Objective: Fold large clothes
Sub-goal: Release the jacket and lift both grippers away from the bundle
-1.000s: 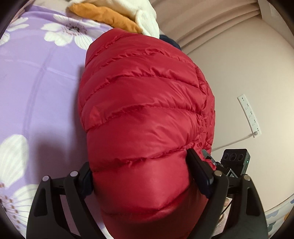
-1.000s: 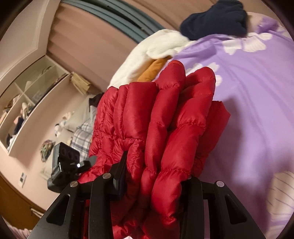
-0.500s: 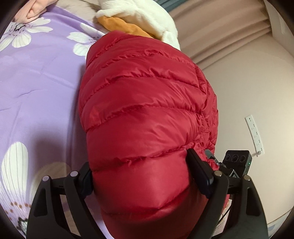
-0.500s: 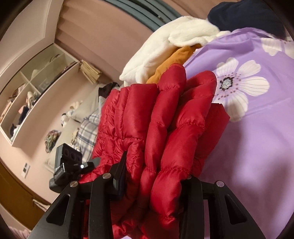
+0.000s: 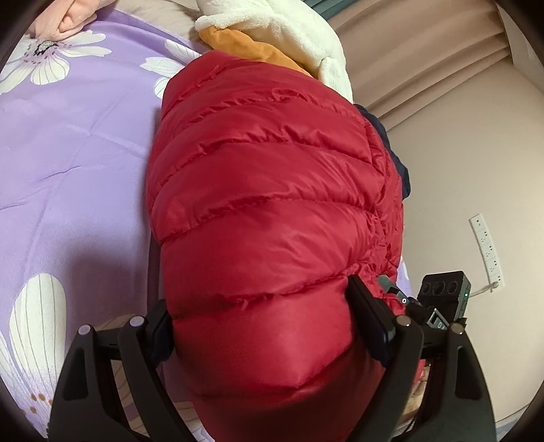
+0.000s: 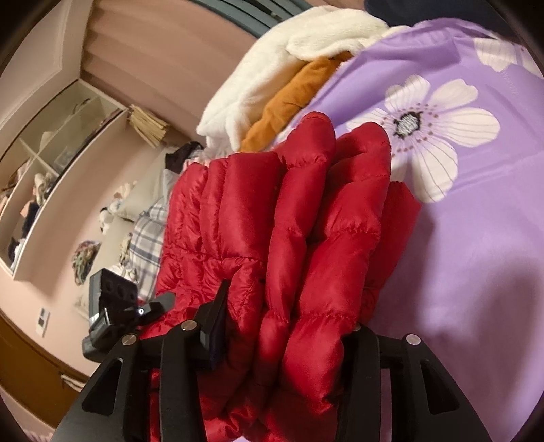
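Note:
A folded red puffer jacket [image 5: 265, 210] is held up over the purple flowered bedspread [image 5: 74, 142]. My left gripper [image 5: 265, 323] is shut on one thick end of it, the padding bulging between the fingers. My right gripper [image 6: 289, 326] is shut on the other end of the jacket [image 6: 306, 217], clamping several stacked quilted layers. Each view shows the other gripper's camera beside the jacket: the right gripper [image 5: 442, 299] in the left wrist view, the left gripper [image 6: 112, 306] in the right wrist view.
A pile of clothes lies ahead on the bed: a white fleece [image 6: 272, 68], an orange garment [image 6: 292, 102], a dark navy one [image 5: 401, 170]. A pink item [image 5: 68, 17] lies at the far corner. Wall shelves [image 6: 51, 170] and a power strip [image 5: 488, 248] are beyond the bed.
Both grippers have carried the jacket forward across the bedspread toward the white and orange pile. The grip on the jacket is unchanged.

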Tool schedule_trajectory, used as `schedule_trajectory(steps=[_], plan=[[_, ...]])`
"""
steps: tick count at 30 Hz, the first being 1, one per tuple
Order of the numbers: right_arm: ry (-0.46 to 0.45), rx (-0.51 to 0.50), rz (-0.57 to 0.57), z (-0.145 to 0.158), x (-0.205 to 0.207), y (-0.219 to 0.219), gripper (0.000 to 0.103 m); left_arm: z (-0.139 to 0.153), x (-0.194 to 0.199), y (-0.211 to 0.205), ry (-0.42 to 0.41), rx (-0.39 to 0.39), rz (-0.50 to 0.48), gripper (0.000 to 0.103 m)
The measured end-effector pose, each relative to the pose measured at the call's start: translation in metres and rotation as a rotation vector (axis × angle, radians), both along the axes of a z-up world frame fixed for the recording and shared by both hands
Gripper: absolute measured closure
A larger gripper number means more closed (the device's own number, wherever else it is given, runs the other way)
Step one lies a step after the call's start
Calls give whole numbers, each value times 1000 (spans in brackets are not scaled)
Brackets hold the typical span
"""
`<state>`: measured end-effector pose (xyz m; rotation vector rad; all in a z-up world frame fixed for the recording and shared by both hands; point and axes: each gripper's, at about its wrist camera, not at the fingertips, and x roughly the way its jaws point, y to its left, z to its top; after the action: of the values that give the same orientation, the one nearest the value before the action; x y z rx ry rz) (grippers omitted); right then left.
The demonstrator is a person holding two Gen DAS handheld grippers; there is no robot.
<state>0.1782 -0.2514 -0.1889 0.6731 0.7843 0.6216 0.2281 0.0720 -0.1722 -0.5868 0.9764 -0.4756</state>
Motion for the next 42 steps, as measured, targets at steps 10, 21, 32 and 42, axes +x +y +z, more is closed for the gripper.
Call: schedule_trajectory(steps=[10, 21, 32, 42], plan=[[60, -76, -50, 3, -6, 0, 44, 8, -12, -10, -30, 112, 38, 15], [71, -187, -90, 14, -22, -9, 37, 24, -23, -32, -57, 211, 54, 14], [39, -271, -121, 34, -52, -14, 36, 46, -48, -40, -110, 321, 65, 15], [-71, -354, -100, 69, -92, -5, 35, 96, -100, -56, -281, 439, 72, 13]])
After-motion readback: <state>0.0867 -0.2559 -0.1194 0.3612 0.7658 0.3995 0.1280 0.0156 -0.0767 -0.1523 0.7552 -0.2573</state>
